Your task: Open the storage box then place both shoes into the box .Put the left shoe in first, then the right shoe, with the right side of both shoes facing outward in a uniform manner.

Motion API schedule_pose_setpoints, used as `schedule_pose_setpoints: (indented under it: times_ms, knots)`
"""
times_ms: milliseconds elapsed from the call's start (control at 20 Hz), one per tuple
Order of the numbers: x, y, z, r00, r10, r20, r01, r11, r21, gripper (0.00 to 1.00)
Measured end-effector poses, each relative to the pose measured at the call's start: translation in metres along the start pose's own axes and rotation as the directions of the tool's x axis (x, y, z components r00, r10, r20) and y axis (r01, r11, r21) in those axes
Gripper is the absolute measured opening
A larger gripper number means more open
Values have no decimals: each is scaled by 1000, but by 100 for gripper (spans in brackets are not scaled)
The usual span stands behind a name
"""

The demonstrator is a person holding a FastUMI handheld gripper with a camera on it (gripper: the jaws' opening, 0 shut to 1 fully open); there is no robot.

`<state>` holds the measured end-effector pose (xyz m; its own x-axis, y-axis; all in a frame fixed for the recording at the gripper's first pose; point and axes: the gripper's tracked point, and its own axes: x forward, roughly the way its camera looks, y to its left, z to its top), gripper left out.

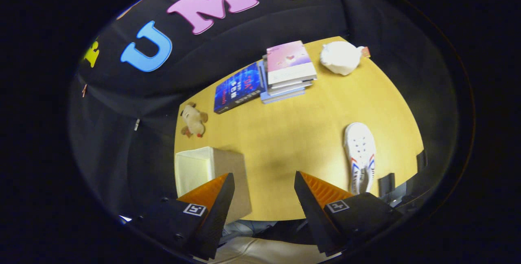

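Gripper view: the two-finger gripper (264,182) hangs high above a yellow wooden tabletop (293,133), looking down on it. Its fingers stand wide apart with bare table between them; released, nothing grasped and nothing touching either finger.

The storage box (211,174), a beige fabric cube with a pale cream lining, sits at the near left corner of the table. Its top is open and the inside looks empty as far as can be seen. The left finger overlaps the box's near side in the view, so that part is hidden.

One white canvas sneaker with red and blue side stripes (360,156) lies flat on the table beyond and just outside the right finger, well apart from the box. It rests sole down, its upper and laces facing up. Which foot it belongs to I cannot tell from this angle.

Farther back, a small tan plush toy with red feet (193,120) lies near the table's left edge, beyond the box. A dark blue book (238,88) lies flat beside a stack of books topped by a pink-covered one (290,66); the two touch or nearly so. A crumpled white cloth bundle (340,57) sits at the far right corner of the table.
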<state>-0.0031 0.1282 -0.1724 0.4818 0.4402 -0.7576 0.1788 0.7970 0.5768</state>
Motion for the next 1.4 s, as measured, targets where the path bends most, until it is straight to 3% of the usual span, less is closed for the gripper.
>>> schedule_pose_setpoints:
  times_ms: [300, 550, 900, 1050, 1100, 1200, 1250, 1400]
  knots:
    - [11, -152, -16, 983, -160, -94, 167, 983, 73, 90]
    - [46, -234, -32, 955, -230, -186, 245, 968, 61, 87]
    - [105, -255, -34, 937, -236, -256, 234, 971, -40, 81]
    - [126, -247, -43, 932, -219, -289, 214, 976, -50, 68]
    - [129, -248, -42, 930, -232, -283, 226, 973, -55, 58]
    - [126, -261, -42, 919, -272, -284, 260, 962, -80, 54]
    - [124, -260, -40, 924, -261, -278, 251, 965, -73, 30]
    - [121, -257, -39, 946, -191, -261, 189, 981, -33, 12]
